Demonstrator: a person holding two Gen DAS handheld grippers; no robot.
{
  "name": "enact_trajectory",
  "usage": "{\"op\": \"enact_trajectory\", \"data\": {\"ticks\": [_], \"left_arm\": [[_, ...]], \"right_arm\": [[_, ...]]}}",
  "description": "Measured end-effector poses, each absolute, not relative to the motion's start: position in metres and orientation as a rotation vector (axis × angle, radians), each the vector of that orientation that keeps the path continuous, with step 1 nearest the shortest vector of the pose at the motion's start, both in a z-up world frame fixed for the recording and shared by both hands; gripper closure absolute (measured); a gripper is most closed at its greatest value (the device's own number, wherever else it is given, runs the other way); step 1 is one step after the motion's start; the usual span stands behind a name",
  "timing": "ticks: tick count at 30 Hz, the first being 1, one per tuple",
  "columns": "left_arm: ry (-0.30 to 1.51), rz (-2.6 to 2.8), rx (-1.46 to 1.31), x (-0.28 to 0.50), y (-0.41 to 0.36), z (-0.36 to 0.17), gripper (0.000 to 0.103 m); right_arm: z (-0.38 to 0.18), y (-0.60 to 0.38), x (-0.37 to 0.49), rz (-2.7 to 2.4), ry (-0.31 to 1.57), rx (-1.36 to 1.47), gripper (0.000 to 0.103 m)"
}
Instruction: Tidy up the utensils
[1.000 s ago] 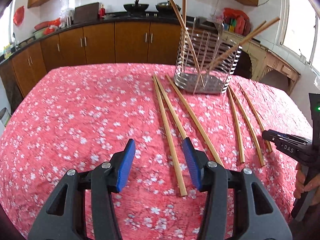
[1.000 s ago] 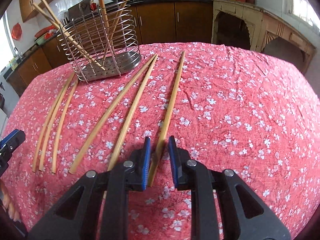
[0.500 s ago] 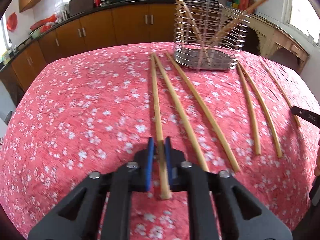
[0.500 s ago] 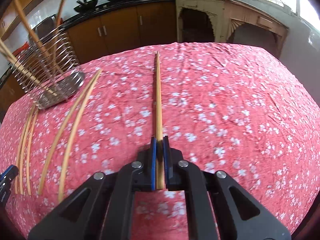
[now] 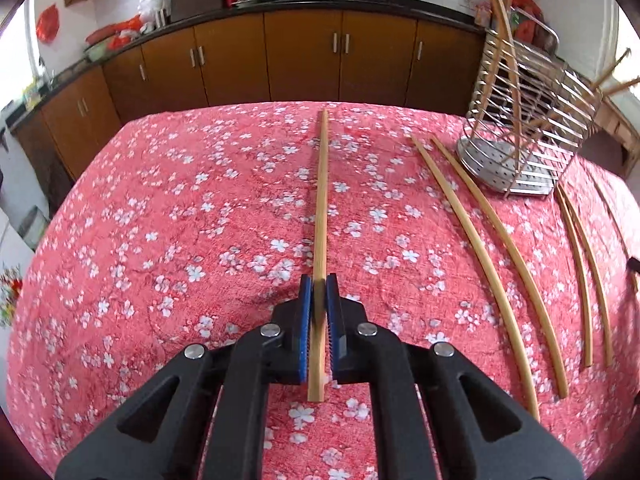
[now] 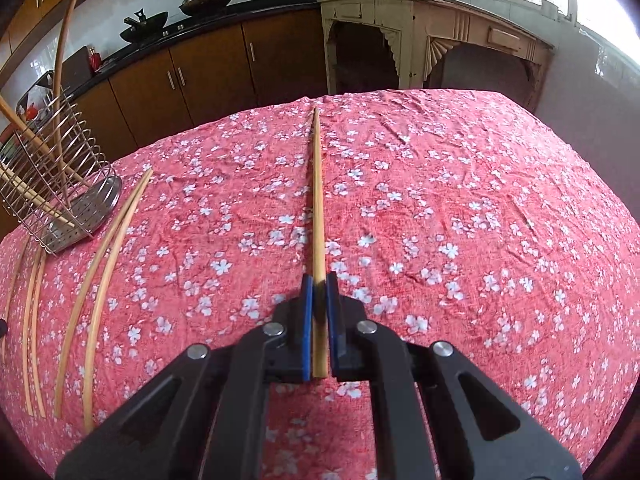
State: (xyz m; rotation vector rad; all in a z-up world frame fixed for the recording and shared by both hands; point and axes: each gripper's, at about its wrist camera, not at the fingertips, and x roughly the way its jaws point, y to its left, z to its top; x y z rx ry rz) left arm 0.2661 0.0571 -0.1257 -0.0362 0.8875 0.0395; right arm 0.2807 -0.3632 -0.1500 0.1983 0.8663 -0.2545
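My left gripper is shut on a long bamboo chopstick that points straight ahead above the red flowered tablecloth. My right gripper is shut on another bamboo chopstick, also pointing away from me. A wire utensil holder with several chopsticks standing in it sits at the far right of the left wrist view and, as the wire utensil holder, at the far left of the right wrist view. Several loose chopsticks lie on the cloth beside the holder.
Brown kitchen cabinets with a dark counter and woks run behind the table. A cream wooden sideboard stands at the back right. More loose chopsticks lie at the left in the right wrist view.
Both grippers closed on a chopstick each and lifted it off the cloth. The left hand swung left, so the holder slid to the right edge; the right hand swung right, away from the holder.
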Motion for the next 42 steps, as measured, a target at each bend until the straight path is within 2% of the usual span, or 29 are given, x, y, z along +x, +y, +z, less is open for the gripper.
{"op": "enact_trajectory", "data": {"ticks": [3, 4, 7, 12, 15, 17, 22, 27, 29, 33, 38, 42], "left_arm": [[0.885, 0.029, -0.063, 0.266, 0.059, -0.126, 0.092], [0.884, 0.026, -0.067, 0.265, 0.059, -0.126, 0.087], [0.886, 0.049, -0.055, 0.266, 0.06, -0.126, 0.058], [0.89, 0.054, -0.048, 0.269, 0.068, -0.13, 0.057], [0.89, 0.053, -0.044, 0.27, 0.067, -0.13, 0.053], [0.897, 0.057, -0.007, 0.269, 0.063, -0.131, 0.039], [0.862, 0.042, 0.106, 0.256, 0.045, -0.127, 0.02], [0.92, 0.013, 0.055, 0.255, 0.053, -0.134, 0.02], [0.922, -0.001, 0.016, 0.253, 0.059, -0.134, 0.027], [0.915, -0.027, 0.004, 0.245, 0.063, -0.134, 0.028], [0.905, -0.035, 0.041, 0.234, 0.055, -0.134, 0.049], [0.9, -0.037, 0.046, 0.229, 0.049, -0.133, 0.059]], "right_arm": [[-0.15, -0.363, 0.282, -0.257, 0.867, 0.197, 0.095], [-0.15, -0.362, 0.283, -0.257, 0.867, 0.197, 0.095], [-0.151, -0.361, 0.282, -0.258, 0.867, 0.195, 0.095], [-0.151, -0.361, 0.28, -0.257, 0.866, 0.199, 0.095], [-0.151, -0.361, 0.279, -0.256, 0.866, 0.2, 0.095], [-0.151, -0.36, 0.277, -0.253, 0.867, 0.192, 0.095], [-0.152, -0.358, 0.267, -0.24, 0.871, 0.166, 0.095], [-0.152, -0.357, 0.266, -0.248, 0.871, 0.163, 0.094], [-0.152, -0.358, 0.265, -0.247, 0.871, 0.166, 0.093], [-0.152, -0.358, 0.261, -0.247, 0.871, 0.164, 0.092], [-0.152, -0.358, 0.257, -0.254, 0.874, 0.154, 0.092], [-0.152, -0.355, 0.252, -0.263, 0.876, 0.141, 0.092]]}}
